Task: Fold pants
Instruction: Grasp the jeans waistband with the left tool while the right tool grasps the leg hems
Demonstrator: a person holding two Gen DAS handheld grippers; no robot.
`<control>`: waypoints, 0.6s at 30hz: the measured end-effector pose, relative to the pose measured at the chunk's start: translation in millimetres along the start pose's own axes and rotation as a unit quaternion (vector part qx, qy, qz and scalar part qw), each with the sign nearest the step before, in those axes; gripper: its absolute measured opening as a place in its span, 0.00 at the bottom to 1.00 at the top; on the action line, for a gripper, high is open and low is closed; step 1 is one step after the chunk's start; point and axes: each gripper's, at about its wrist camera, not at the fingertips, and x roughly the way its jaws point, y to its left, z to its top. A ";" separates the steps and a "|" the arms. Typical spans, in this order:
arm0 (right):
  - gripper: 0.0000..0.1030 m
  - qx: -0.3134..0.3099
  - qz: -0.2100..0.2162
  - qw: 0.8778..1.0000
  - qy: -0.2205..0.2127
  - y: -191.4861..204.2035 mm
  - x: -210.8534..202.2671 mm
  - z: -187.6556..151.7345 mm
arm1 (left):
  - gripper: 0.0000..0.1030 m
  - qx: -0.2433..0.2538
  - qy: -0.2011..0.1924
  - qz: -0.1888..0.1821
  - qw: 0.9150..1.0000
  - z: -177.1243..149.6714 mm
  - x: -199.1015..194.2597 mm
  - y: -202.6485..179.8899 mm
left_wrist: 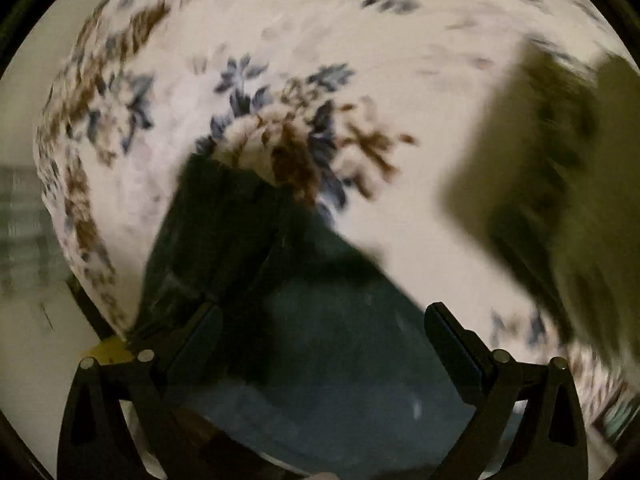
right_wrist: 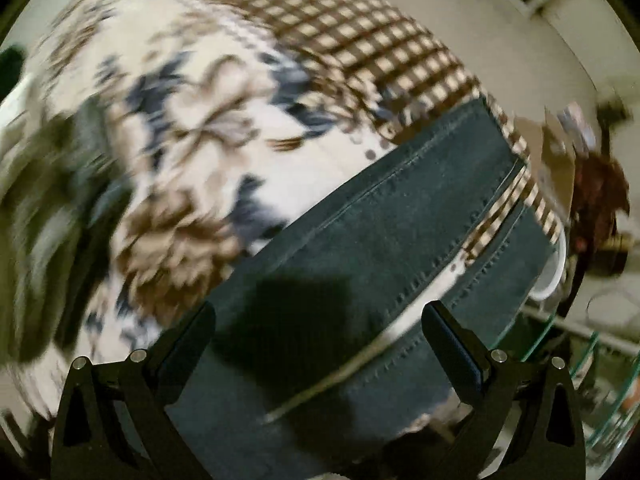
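Dark blue-green pants [left_wrist: 320, 340] lie flat on a floral cloth [left_wrist: 280, 60]. In the left wrist view they reach from between my fingers up toward the centre. My left gripper [left_wrist: 322, 320] is open and empty just above them. In the right wrist view both pant legs [right_wrist: 380, 232] run side by side up to the right, hems near the cloth's edge. My right gripper [right_wrist: 320, 320] is open and empty over the nearer leg. Both views are blurred by motion.
The cloth [right_wrist: 200, 100] has blue and brown flowers and a brown checked border [right_wrist: 380, 40]. An olive-green blurred shape [left_wrist: 560, 180] fills the right of the left wrist view and also shows in the right wrist view [right_wrist: 40, 180]. A glass shelf edge [right_wrist: 580, 352] is at the lower right.
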 end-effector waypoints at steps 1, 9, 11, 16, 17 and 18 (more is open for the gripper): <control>1.00 0.018 0.001 1.000 0.008 -3.9 16.1 9.2 | 1.00 -0.010 0.008 0.004 1.000 7.7 12.5 0.8; 1.00 0.101 0.015 0.994 0.047 -23.3 84.0 41.0 | 0.43 -0.043 0.003 0.019 0.999 15.1 51.2 10.3; 1.00 0.116 0.026 0.991 0.058 -26.0 95.5 42.9 | 0.29 -0.034 -0.016 0.014 0.999 6.9 44.1 11.4; 0.58 0.120 0.030 0.990 0.067 -29.8 112.5 40.1 | 0.16 -0.031 -0.063 -0.036 0.997 -28.7 11.1 28.1; 0.52 0.119 0.038 0.990 0.064 -33.2 113.5 37.9 | 0.16 -0.023 -0.074 -0.046 0.996 -38.3 1.6 31.1; 0.37 0.119 0.044 0.990 0.058 -36.5 112.2 34.8 | 0.15 -0.018 -0.083 -0.053 0.995 -46.4 -4.6 36.4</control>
